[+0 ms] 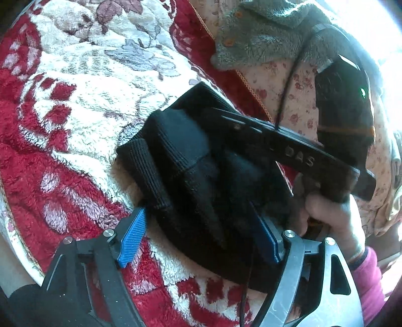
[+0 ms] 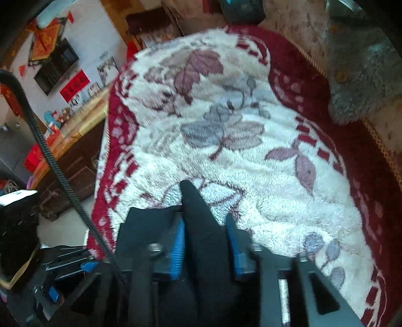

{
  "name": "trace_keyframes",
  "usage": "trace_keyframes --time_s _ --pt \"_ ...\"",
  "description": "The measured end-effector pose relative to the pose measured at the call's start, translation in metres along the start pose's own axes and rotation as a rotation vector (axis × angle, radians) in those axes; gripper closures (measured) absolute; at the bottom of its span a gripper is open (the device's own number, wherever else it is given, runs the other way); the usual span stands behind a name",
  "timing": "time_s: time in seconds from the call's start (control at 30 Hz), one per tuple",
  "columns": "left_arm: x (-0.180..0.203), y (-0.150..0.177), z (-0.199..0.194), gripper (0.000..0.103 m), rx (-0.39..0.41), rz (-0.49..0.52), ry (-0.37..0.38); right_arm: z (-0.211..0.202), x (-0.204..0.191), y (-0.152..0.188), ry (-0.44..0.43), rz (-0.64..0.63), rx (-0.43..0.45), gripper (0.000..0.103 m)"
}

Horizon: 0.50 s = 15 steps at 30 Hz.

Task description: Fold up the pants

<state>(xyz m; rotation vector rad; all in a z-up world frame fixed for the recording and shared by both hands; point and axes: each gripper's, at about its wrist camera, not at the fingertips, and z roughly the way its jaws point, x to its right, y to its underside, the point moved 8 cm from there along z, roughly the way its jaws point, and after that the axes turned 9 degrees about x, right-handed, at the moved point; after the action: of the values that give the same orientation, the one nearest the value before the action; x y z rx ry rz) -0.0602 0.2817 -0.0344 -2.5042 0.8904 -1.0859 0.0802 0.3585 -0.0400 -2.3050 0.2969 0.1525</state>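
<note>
Two grippers on soft, floppy black pants point(image 1: 201, 181): left gripper point(image 1: 201, 241) jaws spread around bundle, right gripper point(image 2: 206, 246) pinching fabric; best grabbed at ribbed cuff point(image 1: 145, 171).

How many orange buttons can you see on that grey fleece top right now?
2, both in the left wrist view on the grey fleece top: one button near the upper edge, another button lower left. Folds may hide more.

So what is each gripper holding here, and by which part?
The right gripper is shut on a raised fold of the black pants. The left gripper straddles the folded pants with its pads apart, gripping nothing.
</note>
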Motion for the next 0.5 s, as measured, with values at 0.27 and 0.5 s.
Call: trace_keyframes --time_s 0.27,0.5 --pt "-0.007 -0.008 -0.003 0.048 0.028 -0.016 0.01 -0.024 -0.009 -0.004 -0.032 0.014 0.087 0.089" --pt "0.003 -0.017 -0.008 0.086 0.068 0.05 0.044 -0.047 -0.016 -0.007 -0.038 0.024 0.124 0.089"
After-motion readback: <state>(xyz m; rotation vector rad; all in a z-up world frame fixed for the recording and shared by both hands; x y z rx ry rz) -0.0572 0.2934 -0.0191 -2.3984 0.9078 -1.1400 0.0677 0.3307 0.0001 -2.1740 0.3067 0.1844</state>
